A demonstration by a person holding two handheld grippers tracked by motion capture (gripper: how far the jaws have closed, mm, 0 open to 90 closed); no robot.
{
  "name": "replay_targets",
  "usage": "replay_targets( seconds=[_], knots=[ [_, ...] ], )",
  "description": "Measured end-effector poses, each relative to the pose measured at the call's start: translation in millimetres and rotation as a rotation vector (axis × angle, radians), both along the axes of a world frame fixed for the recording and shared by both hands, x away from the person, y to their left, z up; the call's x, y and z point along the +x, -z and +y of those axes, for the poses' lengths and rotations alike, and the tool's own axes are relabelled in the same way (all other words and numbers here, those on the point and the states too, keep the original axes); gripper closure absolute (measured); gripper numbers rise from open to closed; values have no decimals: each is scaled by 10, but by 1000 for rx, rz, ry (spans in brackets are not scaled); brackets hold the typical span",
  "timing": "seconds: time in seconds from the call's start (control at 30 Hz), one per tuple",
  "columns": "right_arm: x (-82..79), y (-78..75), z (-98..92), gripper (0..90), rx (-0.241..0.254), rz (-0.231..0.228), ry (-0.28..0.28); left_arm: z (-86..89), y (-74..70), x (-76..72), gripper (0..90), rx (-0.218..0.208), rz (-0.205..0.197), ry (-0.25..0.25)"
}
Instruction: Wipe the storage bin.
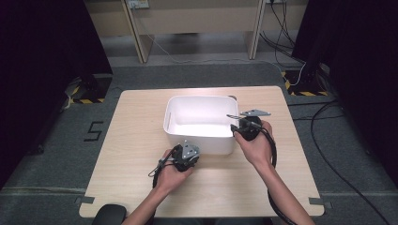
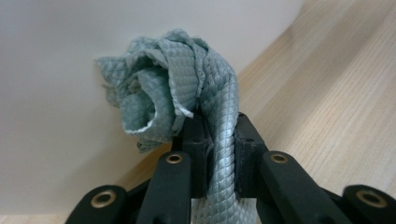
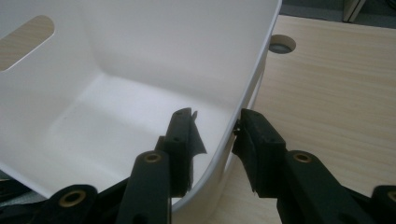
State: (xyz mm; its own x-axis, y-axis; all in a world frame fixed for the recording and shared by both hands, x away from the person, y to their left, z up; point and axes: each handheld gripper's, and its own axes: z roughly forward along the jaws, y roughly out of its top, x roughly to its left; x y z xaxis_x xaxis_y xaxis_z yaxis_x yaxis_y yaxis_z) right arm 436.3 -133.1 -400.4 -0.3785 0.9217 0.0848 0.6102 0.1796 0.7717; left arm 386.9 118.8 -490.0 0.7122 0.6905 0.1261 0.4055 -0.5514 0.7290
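Note:
A white plastic bin (image 1: 206, 143) stands at the middle of the wooden table (image 1: 136, 122). My left gripper (image 1: 191, 153) is at the bin's near outer wall (image 2: 56, 116). In the left gripper view it (image 2: 219, 126) is shut on a grey-green quilted cloth (image 2: 173, 88), which bunches above the jaws against the white wall. My right gripper (image 1: 236, 127) is at the bin's right near corner. In the right gripper view it (image 3: 215, 135) straddles the bin's wall (image 3: 140, 37), one jaw inside and one outside. The outer jaw touches the rim; a gap shows beside the inner jaw.
A round cable hole (image 3: 282, 44) lies in the tabletop (image 3: 336, 79) beyond the bin's far right corner. Bare wood lies left of the bin and along the table's near edge. Cables (image 1: 328, 154) run over the grey floor at the right.

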Motion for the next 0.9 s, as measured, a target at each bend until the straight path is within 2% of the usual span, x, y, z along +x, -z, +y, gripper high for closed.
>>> replay_targets(
  seconds=[0.57,0.9],
  knots=[
    [2,0,1,658,-1,-2,-2,-21,50,24,783,16,23,0],
    [2,0,1,658,0,0,-1,-151,36,25,783,21,18,22]
  ],
)
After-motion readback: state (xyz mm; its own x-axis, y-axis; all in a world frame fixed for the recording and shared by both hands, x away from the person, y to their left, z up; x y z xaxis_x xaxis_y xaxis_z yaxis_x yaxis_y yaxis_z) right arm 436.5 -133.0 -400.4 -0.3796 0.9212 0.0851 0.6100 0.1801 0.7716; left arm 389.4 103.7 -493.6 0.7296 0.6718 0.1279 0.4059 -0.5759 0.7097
